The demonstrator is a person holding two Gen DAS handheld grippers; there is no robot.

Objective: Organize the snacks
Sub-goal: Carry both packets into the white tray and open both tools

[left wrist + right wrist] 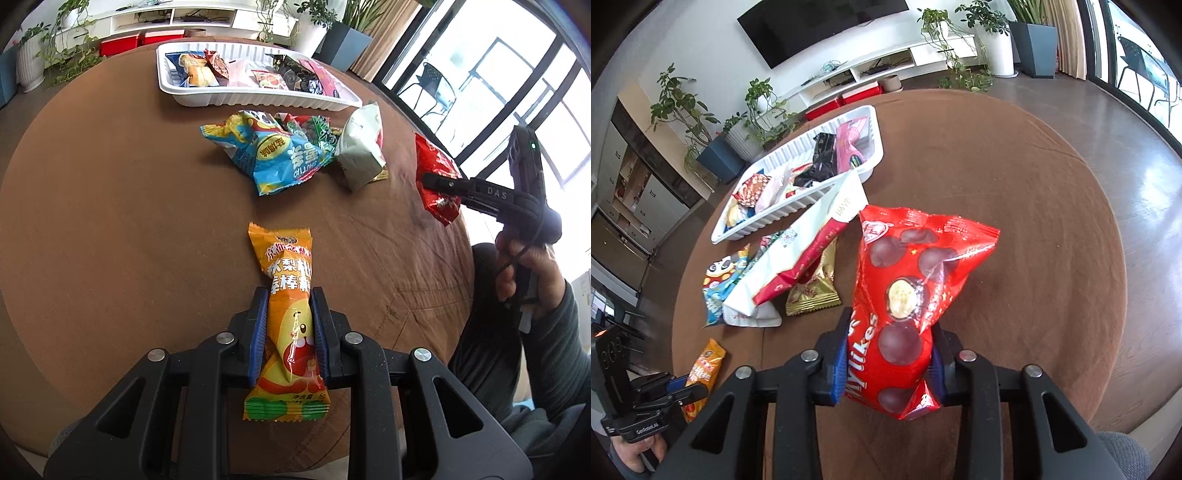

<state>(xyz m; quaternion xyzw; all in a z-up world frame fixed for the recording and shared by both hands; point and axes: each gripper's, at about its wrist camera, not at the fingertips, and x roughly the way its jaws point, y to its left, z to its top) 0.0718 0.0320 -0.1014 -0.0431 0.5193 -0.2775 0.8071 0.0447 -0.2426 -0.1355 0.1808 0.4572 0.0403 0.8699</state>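
Gripping one orange packet [289,314] in left tongs [288,299], right tongs [890,332] clamping one red bag [908,288]

hidden: gold packet [812,291] partly under white bag [798,258]; tray [768,221] snack labels unreadable

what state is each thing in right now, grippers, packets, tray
left gripper: shut on orange packet
right gripper: shut on red bag
orange packet: clamped between the fingers
red bag: clamped, crumpled
white tray: part filled with snacks
blue bag: loose on table
white bag: loose on table
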